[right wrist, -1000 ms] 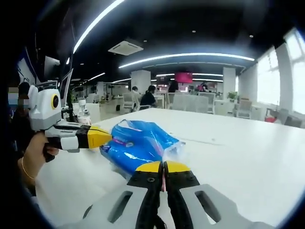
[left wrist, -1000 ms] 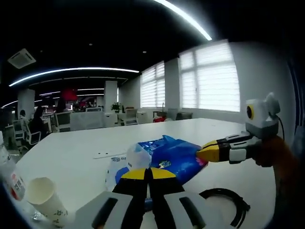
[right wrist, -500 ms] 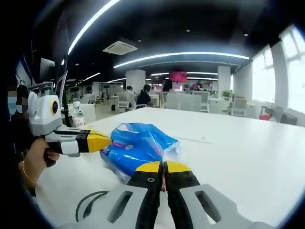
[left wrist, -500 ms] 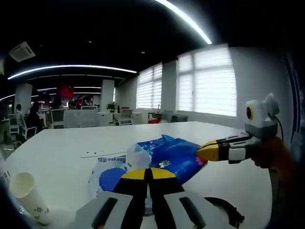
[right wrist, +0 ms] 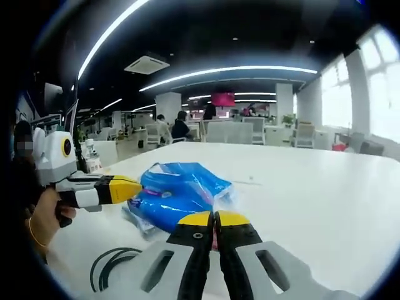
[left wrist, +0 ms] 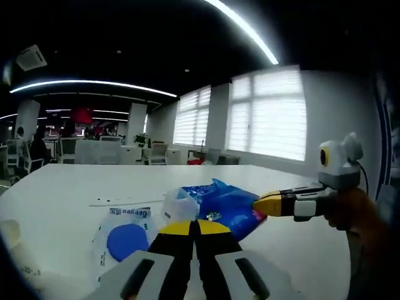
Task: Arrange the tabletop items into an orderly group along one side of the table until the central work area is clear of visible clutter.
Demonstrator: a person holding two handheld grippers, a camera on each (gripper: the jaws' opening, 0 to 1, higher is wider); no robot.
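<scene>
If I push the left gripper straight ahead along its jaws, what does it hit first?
Most likely the blue plastic package: the left gripper, jaws shut, already has its tips at the package's clear end. The right gripper touches the same package from the far side. Depth is hard to judge here.

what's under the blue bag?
The blue bag rests on the white table, beside a clear packet with a blue disc. Anything beneath it is hidden.

Plastic package [left wrist: 222,203] lies on bench [left wrist: 56,187], between left gripper [left wrist: 194,227] and right gripper [left wrist: 262,202] (tip touching package edge). Paper cup [left wrist: 11,240] far left in left gripper view. Cable loop [right wrist: 112,267] beside package in right gripper view.
</scene>
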